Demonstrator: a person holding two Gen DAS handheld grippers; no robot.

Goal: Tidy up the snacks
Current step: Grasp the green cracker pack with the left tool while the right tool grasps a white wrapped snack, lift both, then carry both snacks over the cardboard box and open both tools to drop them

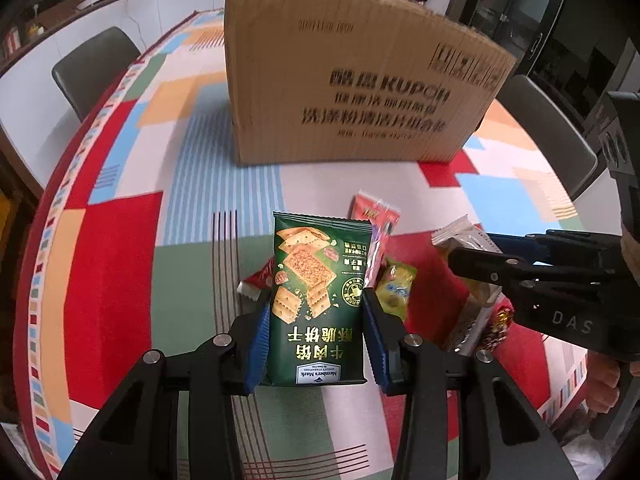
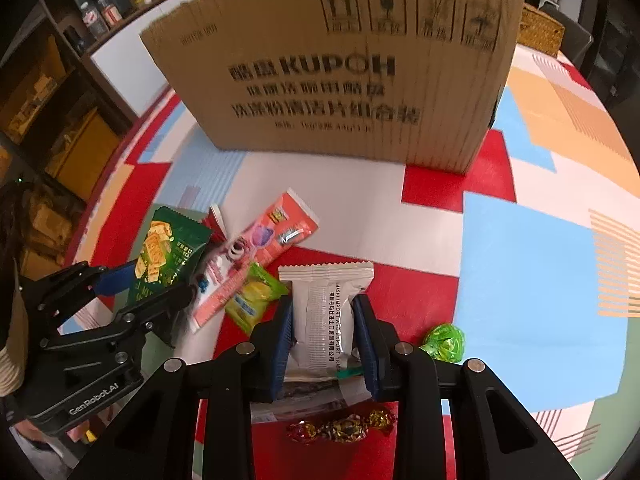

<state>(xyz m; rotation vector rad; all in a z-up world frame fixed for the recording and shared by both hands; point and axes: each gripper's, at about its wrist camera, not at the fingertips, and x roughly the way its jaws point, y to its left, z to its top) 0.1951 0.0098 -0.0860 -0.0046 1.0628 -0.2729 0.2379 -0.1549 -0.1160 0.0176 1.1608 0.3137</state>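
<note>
Patchwork counter (image 1: 120,240) with cardboard box (image 1: 352,92) behind: our left claw (image 1: 316,312) clamps the green cracker bag (image 1: 316,304), right claw (image 2: 322,332) clamps the white packet (image 2: 326,312); we should lift both clear, then drop them over the box rim.

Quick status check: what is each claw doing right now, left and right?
Left claw: closed on the green cracker packet.
Right claw: closed on the white snack packet.
</note>
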